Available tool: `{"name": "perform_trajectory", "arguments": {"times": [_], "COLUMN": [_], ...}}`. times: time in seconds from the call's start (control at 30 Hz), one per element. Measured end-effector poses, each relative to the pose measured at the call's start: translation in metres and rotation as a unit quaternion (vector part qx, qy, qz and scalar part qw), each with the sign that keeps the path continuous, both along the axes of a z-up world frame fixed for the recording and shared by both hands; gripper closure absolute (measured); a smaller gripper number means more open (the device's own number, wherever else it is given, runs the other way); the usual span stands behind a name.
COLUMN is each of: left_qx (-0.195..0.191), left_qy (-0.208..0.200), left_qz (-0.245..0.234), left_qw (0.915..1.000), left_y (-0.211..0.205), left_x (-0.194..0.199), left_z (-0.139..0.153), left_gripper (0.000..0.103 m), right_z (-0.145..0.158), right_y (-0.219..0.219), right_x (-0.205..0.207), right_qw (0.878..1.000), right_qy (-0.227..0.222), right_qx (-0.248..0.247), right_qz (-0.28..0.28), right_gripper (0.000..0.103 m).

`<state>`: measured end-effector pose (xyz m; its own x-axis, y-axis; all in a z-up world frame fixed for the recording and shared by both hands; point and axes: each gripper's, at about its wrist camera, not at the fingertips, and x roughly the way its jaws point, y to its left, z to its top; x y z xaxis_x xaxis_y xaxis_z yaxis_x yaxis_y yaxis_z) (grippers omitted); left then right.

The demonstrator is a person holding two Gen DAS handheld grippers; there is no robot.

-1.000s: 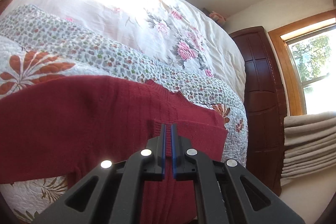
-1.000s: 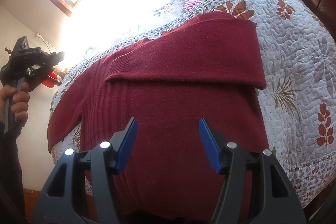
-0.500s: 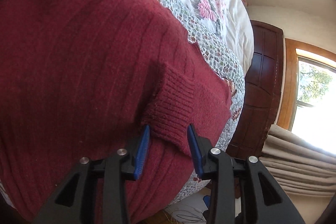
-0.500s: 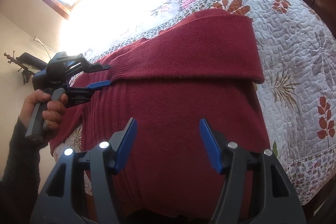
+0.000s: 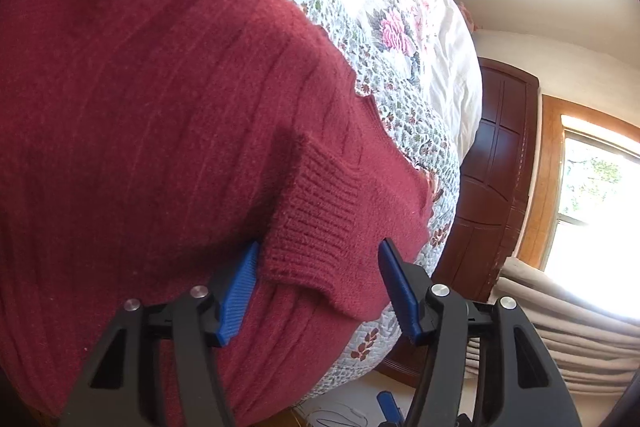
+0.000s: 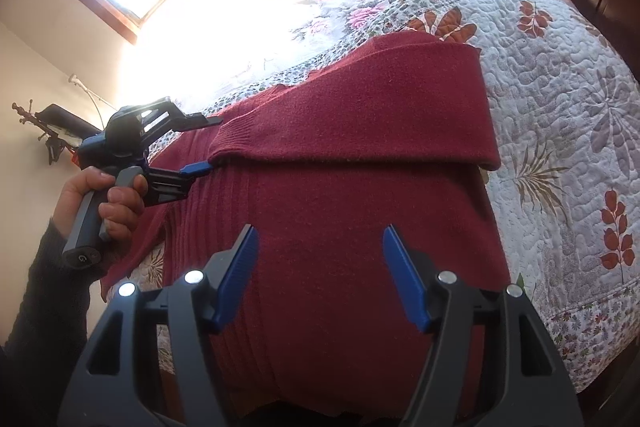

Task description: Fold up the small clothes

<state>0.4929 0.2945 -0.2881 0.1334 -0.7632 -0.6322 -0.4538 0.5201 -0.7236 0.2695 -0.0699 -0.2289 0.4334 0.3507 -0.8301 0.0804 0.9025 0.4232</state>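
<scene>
On a quilted floral bedspread [image 6: 560, 131], a dark red knit sweater [image 6: 340, 247] lies spread flat, one sleeve [image 6: 360, 115] folded across its body so that the ribbed cuff [image 5: 316, 223] rests on the ribbed front panel. In the left wrist view the left gripper [image 5: 318, 287] sits at 6 o'clock with its jaws released and spread wide, the blue pads [image 5: 240, 287] flanking the cuff on either side without pinching it; a second ago those same jaws were clenched on the sleeve end, and half a second ago they had parted only narrowly. From the right wrist view, the left gripper [image 6: 204, 143] appears at 9 o'clock, its handle gripped by the left hand [image 6: 100, 203] in a dark sleeve [image 6: 44, 307], its lower blue pad touching the cuff's edge. The right gripper [image 6: 320, 275] hovers over the sweater's lower body at 6 o'clock, jaws open and holding nothing, unchanged across the second. A dark wooden headboard [image 5: 492, 187] stands at 3 o'clock in the left view, beside a bright window [image 5: 592, 211].
</scene>
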Motion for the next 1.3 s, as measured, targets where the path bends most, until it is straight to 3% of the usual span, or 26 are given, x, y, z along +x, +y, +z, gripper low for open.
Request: {"name": "perform_trajectory", "arguments": {"times": [0.1, 0.13, 0.27, 0.43, 0.57, 0.67, 0.87, 1.3], "left_qx": [-0.002, 0.008, 0.044, 0.076, 0.099, 0.116, 0.113, 0.110], "left_qy": [-0.003, -0.008, -0.042, -0.129, -0.181, -0.194, -0.166, -0.116], "left_qz": [-0.003, -0.007, -0.026, -0.053, -0.053, -0.039, -0.013, -0.008], "left_qw": [1.0000, 0.9999, 0.9978, 0.9873, 0.9771, 0.9734, 0.9796, 0.9871], "left_y": [-0.001, -0.001, -0.003, 0.002, 0.028, 0.058, 0.104, 0.128], "left_x": [0.002, 0.004, 0.008, 0.008, 0.005, 0.003, -0.001, -0.022], "left_z": [0.002, 0.004, 0.020, 0.080, 0.127, 0.142, 0.113, 0.026], "left_gripper": [0.090, 0.093, 0.096, 0.096, 0.096, 0.096, 0.096, 0.096], "right_z": [-0.001, -0.001, -0.002, -0.002, -0.006, -0.008, -0.009, -0.008], "right_y": [0.000, 0.001, 0.003, 0.004, 0.002, 0.005, 0.016, 0.017], "right_x": [-0.002, -0.003, -0.005, -0.007, -0.008, -0.006, -0.002, -0.003], "right_qw": [1.000, 1.000, 1.000, 1.000, 1.000, 1.000, 1.000, 1.000], "right_qy": [0.003, 0.003, 0.006, 0.006, 0.010, 0.014, 0.015, 0.020], "right_qx": [0.002, 0.002, 0.004, 0.002, 0.005, 0.008, 0.008, -0.006], "right_qz": [-0.001, -0.001, -0.002, -0.001, -0.006, -0.002, 0.012, 0.017], "right_gripper": [0.038, 0.038, 0.038, 0.038, 0.038, 0.038, 0.038, 0.038]}}
